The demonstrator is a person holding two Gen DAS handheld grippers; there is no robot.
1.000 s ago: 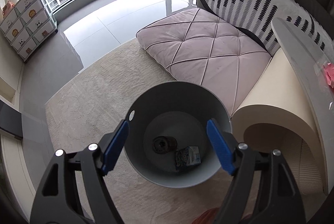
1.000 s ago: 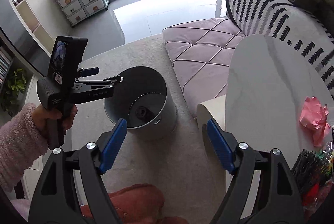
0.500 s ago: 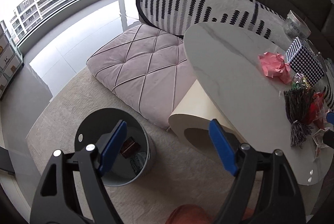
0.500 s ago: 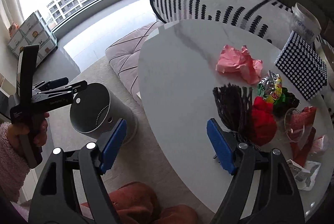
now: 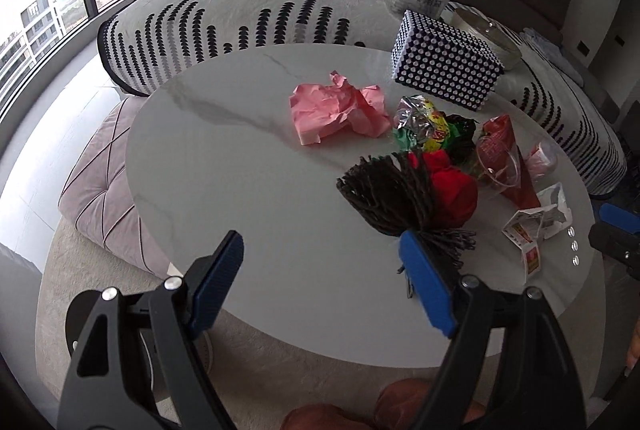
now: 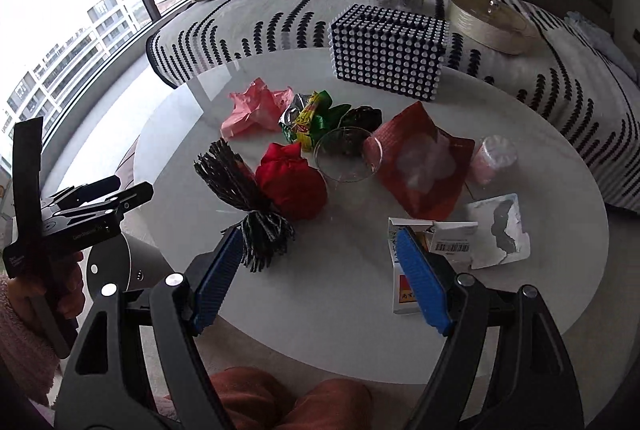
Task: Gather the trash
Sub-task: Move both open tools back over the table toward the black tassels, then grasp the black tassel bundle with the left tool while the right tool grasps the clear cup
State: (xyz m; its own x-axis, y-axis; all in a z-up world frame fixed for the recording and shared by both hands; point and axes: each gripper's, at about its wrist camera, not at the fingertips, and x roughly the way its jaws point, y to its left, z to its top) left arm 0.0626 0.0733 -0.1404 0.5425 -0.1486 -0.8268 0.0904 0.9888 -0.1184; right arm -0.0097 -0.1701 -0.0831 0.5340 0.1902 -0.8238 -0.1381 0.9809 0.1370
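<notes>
No text is legible beyond a barcode label [image 6: 450, 248].

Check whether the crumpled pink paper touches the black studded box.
Apart. The left wrist view shows bare white tabletop between the crumpled pink paper and the black studded box.

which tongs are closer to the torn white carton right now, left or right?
Right. The right tongs hang open over the table's near edge, one finger overlapping the torn white carton. The left tongs, also open, sit farther left, nearer the dark yarn tassel.

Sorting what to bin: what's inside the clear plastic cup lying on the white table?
The clear plastic cup looks empty; dark wrappers show through it. Its far side is hidden.
</notes>
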